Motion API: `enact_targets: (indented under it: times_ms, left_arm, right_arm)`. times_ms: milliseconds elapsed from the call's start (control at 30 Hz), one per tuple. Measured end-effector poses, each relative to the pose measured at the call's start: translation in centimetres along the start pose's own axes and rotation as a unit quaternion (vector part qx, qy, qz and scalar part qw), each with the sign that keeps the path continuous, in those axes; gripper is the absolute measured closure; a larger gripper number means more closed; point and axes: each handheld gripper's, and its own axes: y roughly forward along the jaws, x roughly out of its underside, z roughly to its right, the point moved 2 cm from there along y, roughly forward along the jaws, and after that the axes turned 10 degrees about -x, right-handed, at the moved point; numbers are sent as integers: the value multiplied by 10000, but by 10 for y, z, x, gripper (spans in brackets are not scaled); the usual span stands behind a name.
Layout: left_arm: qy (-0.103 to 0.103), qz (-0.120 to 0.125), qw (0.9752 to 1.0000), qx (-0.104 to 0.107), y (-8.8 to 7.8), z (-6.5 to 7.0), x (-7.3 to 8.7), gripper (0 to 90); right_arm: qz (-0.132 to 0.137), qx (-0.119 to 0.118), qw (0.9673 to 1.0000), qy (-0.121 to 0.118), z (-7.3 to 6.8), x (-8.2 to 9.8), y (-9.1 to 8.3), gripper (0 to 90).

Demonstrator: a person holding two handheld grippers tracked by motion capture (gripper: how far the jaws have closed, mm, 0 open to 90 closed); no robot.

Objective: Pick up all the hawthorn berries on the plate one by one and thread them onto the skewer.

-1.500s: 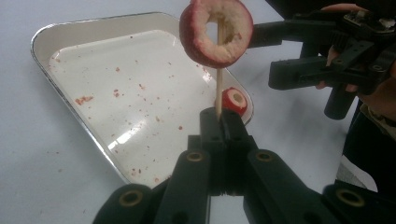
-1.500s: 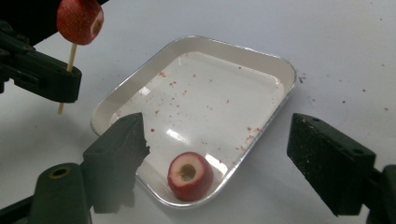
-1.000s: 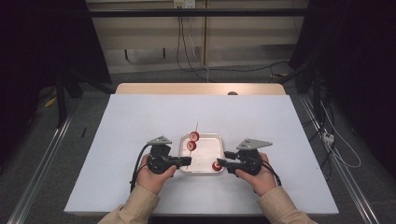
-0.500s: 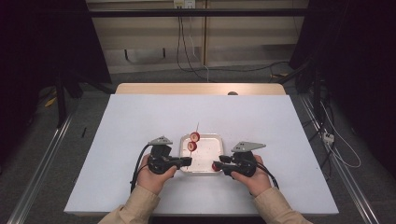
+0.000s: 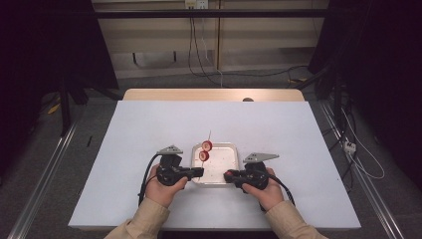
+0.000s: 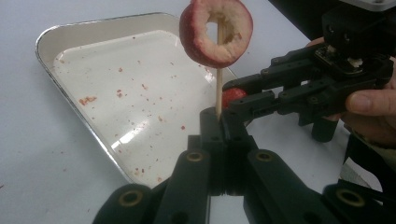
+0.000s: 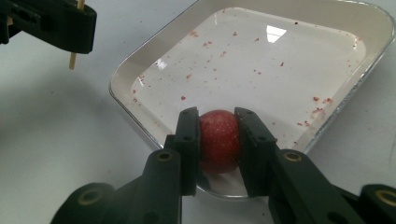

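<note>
My left gripper (image 6: 219, 123) is shut on the lower end of a thin wooden skewer (image 6: 218, 88), held upright over the white tray (image 6: 140, 84). A red-skinned fruit ring (image 6: 198, 39) is threaded on it; the high view shows two slices (image 5: 207, 146) on the skewer (image 5: 208, 135). My right gripper (image 7: 219, 126) has just been closing. Its pads press on a round red fruit piece (image 7: 219, 142) at the tray's near rim (image 7: 154, 135). In the high view the left gripper (image 5: 199, 172) and the right gripper (image 5: 229, 175) face each other across the tray's (image 5: 226, 154) front edge.
Red crumbs speckle the tray floor (image 7: 261, 51). A white sheet (image 5: 149, 129) covers the table around the tray. A bare wooden strip (image 5: 214, 94) runs along the far edge, and cables (image 5: 348, 144) hang off the right side.
The right gripper has edged slightly left toward the tray and its jaws have narrowed on the red piece. The left gripper and skewer have stayed put.
</note>
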Motion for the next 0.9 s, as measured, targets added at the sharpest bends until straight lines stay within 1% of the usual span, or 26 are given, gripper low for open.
enact_targets:
  times_ms: [67, 100, 133, 167, 200, 233, 267, 300, 333, 433, 467, 533, 600, 733, 900]
  left_arm:
    - [2, 1, 10000, 27, 0, 1, 0, 897]
    - [19, -28, 10000, 49, 0, 1, 0, 897]
    - [17, -36, 10000, 40, 1, 2, 0, 897]
    - [69, -75, 9999, 73, 1, 2, 0, 897]
    - [39, -111, 9999, 94, 2, 3, 1, 897]
    - [71, -136, 9998, 108, 3, 3, 1, 897]
    - [67, -174, 9997, 136, 4, 5, 2, 897]
    - [62, -219, 9996, 191, 6, 6, 3, 897]
    - [113, -266, 9994, 205, 7, 8, 3, 897]
    - [177, -381, 9987, 279, 12, 13, 5, 897]
    - [213, -422, 9985, 269, 13, 14, 6, 897]
    - [222, -482, 9981, 301, 14, 16, 7, 897]
    - [240, -525, 9979, 298, 14, 16, 8, 897]
    - [269, -616, 9971, 351, 15, 17, 9, 897]
    - [326, -732, 9961, 363, 20, 20, 11, 898]
  right_arm:
    - [121, -55, 9998, 152, 1, -2, -2, 728]
    - [240, -46, 9994, 250, 1, -4, -4, 728]
    - [370, -100, 9986, 360, 2, -6, -6, 728]
    - [474, -168, 9976, 483, 4, -8, -9, 728]
    - [612, -174, 9961, 615, 5, -11, -11, 729]
    - [734, -173, 9944, 746, 7, -14, -14, 729]
    - [875, -221, 9920, 877, 9, -18, -17, 729]
    - [1009, -251, 9899, 959, 10, -23, -19, 729]
    - [1061, -241, 9890, 999, 10, -27, -22, 729]
    - [1266, -209, 9866, 1006, 9, -42, -28, 730]
    - [1304, -170, 9865, 979, 9, -47, -30, 730]
    - [1373, -201, 9854, 990, 8, -55, -33, 730]
    - [1469, -255, 9834, 1033, 8, -61, -36, 731]
    - [1561, -306, 9809, 1123, 7, -67, -40, 731]
    - [1596, -289, 9805, 1108, 7, -69, -42, 731]
